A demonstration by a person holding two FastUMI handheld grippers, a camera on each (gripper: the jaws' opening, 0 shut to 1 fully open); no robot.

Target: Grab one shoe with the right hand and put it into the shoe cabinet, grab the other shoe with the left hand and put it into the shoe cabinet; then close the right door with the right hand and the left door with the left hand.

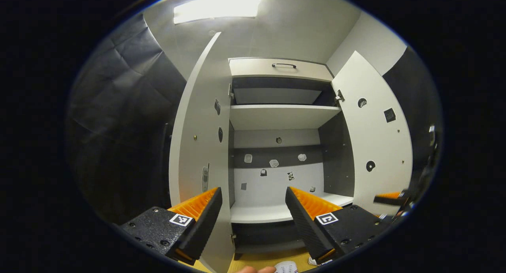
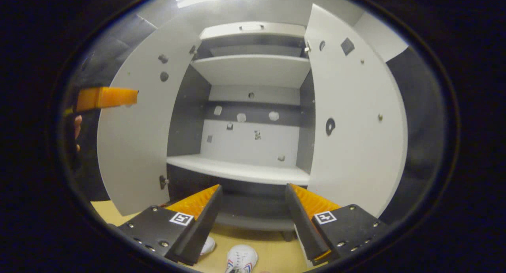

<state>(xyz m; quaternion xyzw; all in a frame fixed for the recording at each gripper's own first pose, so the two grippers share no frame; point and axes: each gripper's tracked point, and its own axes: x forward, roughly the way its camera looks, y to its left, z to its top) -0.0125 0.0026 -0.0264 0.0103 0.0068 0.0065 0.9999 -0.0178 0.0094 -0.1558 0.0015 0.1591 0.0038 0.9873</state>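
The white shoe cabinet (image 1: 281,69) stands straight ahead with both doors swung wide. Its left door (image 1: 197,146) and right door (image 1: 375,138) frame bare shelves, the lower shelf (image 1: 272,211) at finger height. My left gripper (image 1: 253,194) is open and holds nothing. My right gripper (image 2: 253,188) is also open and holds nothing, in front of the lower shelf (image 2: 241,170). Two white shoes lie on the floor below: one with striped sides (image 2: 241,259), the other (image 2: 207,245) half hidden behind my left finger. In the left gripper view a shoe toe (image 1: 285,267) peeks in at the bottom.
Black cloth walls close in on both sides. The floor (image 2: 269,245) is tan wood. In the right gripper view the left gripper's orange finger (image 2: 106,98) and the hand holding it (image 2: 77,130) sit in front of the left door (image 2: 134,138). The right door (image 2: 355,127) stands close on the right.
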